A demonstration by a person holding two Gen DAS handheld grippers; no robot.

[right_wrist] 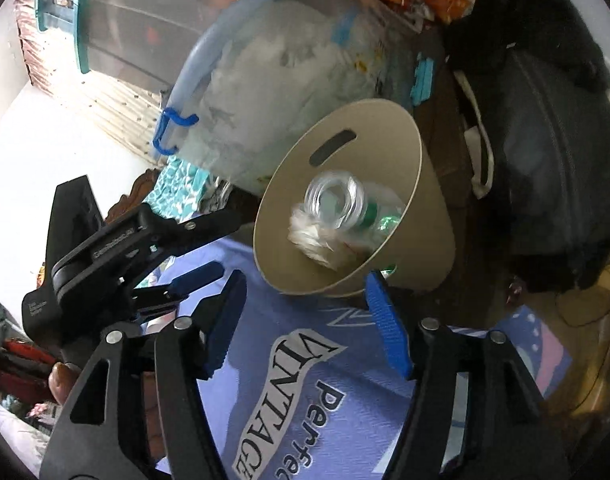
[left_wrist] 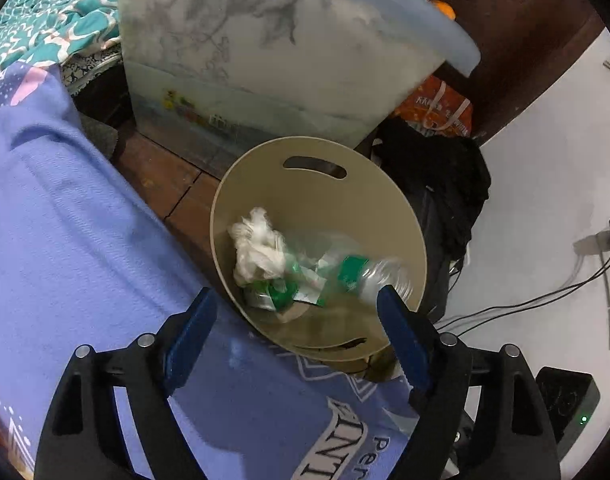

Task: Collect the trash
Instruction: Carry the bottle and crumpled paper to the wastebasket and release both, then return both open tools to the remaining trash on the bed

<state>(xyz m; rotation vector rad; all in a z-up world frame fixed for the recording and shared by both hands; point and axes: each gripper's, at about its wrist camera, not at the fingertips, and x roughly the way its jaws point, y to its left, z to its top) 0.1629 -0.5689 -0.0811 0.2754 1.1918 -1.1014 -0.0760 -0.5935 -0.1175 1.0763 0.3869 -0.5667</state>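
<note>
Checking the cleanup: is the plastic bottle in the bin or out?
In. The clear bottle lies inside the beige bin beside crumpled tissue.

open tool (left_wrist: 297, 312), bottle (left_wrist: 369, 276) in bin (left_wrist: 265, 184)

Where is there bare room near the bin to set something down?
Free: the purple sheet this side of the bin, and the wood strip between sheet and plastic box. Crowded: the black bag beside the bin.
</note>
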